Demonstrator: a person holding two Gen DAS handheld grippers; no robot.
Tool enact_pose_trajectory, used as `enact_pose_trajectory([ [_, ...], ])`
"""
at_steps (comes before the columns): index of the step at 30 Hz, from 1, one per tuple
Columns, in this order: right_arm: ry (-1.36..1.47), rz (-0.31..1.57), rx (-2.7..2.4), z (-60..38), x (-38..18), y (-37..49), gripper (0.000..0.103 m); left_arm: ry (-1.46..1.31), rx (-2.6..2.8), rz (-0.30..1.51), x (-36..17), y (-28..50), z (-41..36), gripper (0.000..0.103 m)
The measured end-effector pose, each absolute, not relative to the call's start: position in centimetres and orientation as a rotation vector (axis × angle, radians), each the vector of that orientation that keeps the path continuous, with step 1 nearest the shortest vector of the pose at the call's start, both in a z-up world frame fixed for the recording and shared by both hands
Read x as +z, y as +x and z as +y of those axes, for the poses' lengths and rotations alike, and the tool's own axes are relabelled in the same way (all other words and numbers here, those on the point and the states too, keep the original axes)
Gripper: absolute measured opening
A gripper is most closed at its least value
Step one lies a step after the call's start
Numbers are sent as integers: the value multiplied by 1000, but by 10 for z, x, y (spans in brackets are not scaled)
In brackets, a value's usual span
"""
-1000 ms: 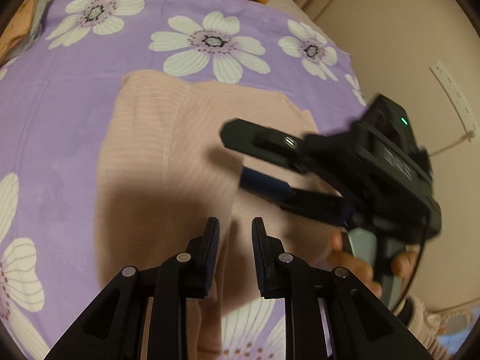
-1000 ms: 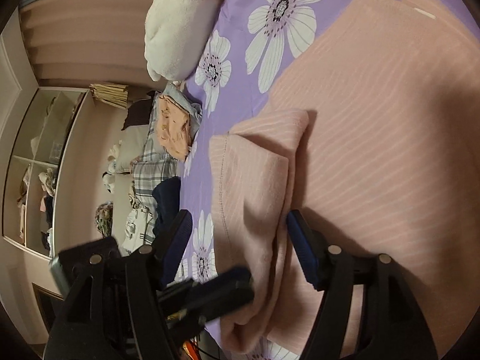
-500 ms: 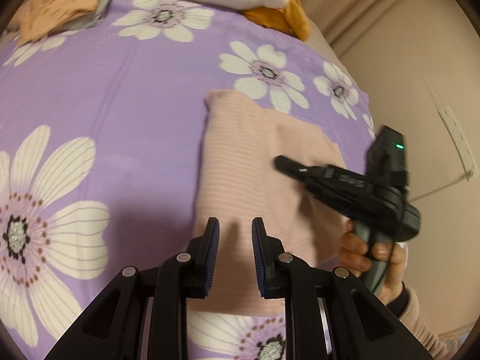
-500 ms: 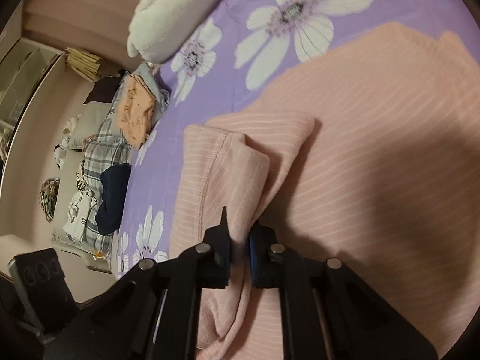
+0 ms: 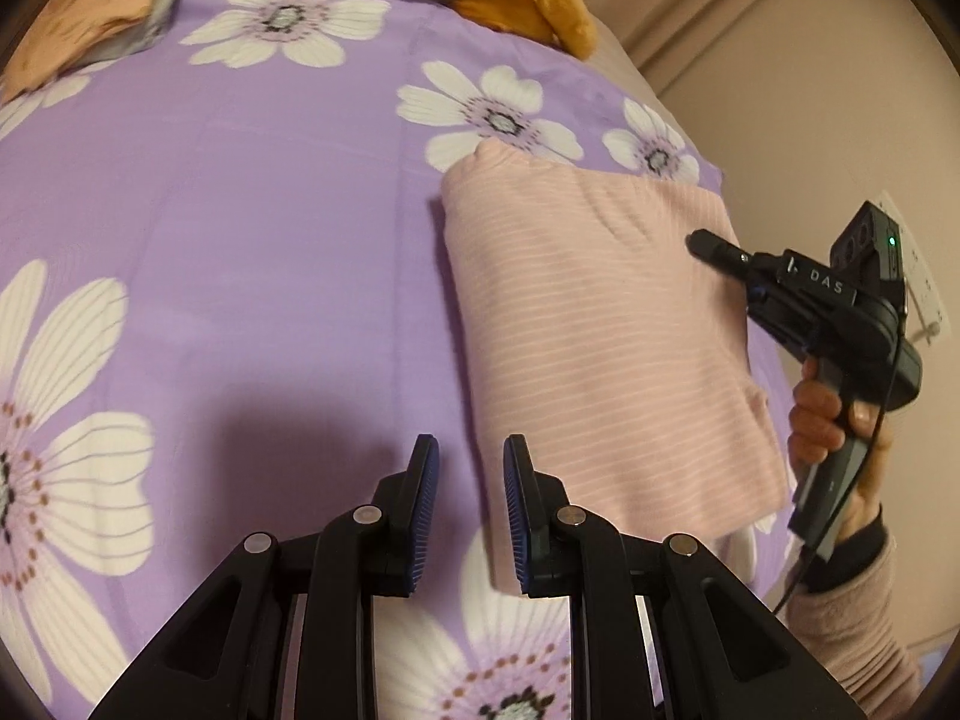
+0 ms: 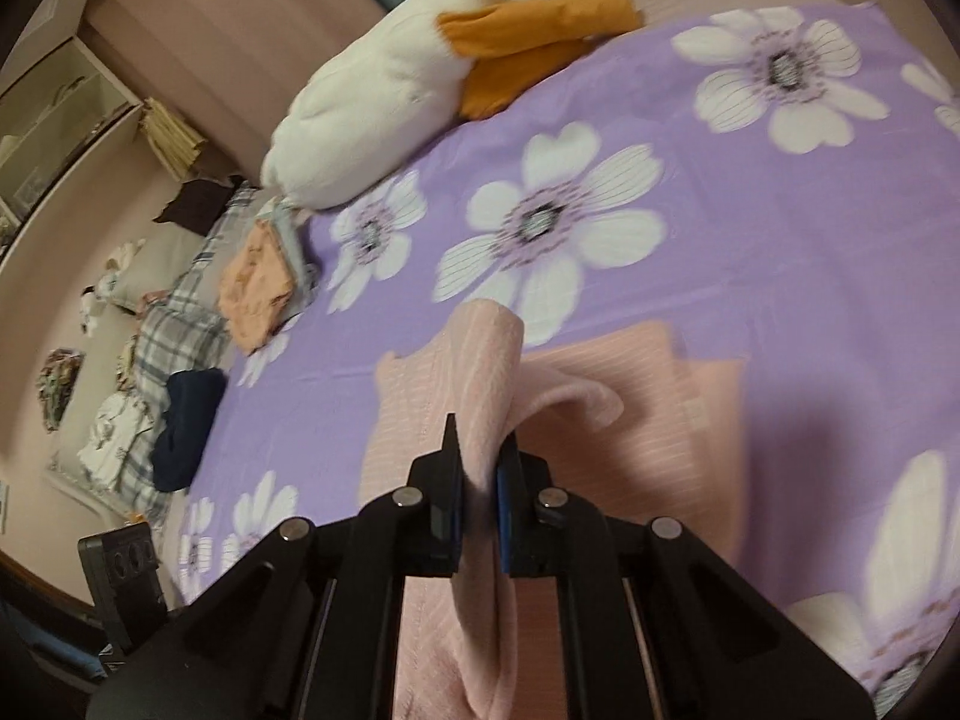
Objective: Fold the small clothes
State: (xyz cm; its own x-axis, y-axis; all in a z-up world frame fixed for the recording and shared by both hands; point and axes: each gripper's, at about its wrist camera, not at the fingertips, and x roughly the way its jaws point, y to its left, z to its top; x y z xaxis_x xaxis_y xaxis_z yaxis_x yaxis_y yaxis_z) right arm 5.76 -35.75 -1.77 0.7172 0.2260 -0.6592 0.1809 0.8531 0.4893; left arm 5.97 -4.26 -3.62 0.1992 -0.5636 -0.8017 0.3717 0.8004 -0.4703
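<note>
Your pink ribbed knit garment with thin pale stripes (image 5: 606, 330) lies on the purple bedsheet printed with white daisies (image 5: 252, 192), folded into a rough rectangle, well short of the white-and-orange plush toy (image 6: 420, 84) at the sheet's far edge. Your right gripper (image 6: 478, 480) has just pinched closed on a raised fold of that garment, and the cloth drapes up from the pile and down between the pads. Your left gripper (image 5: 469, 498) hovers over bare sheet just beside the garment's near edge, its blue-padded fingers (image 5: 420, 498) slightly apart with nothing between them.
</note>
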Motion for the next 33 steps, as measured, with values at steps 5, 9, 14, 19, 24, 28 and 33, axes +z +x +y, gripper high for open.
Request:
enact_pose_trajectory([
  [5,595,797,-22,-394,-29,53,9,-145,-706,1211,-39,63,-75,18],
  [9,608,836,-58,-408,-49,56,10,-91,-734,1206,-43,65,-103,18],
  [14,609,882,-91,-414,-68,58,20,-30,-738,1196,-50,67,-123,18],
  [19,492,812,-188,-415,-46,41,21,11,-733,1166,-46,69,-129,18],
  [24,375,742,-55,-388,-18,8,21,13,-720,1117,-41,85,-134,18],
  [28,280,780,56,-351,-24,-16,17,25,-698,1092,-45,102,-143,18],
  [33,185,875,92,-326,-53,-40,15,21,-672,1136,-62,120,-151,18],
])
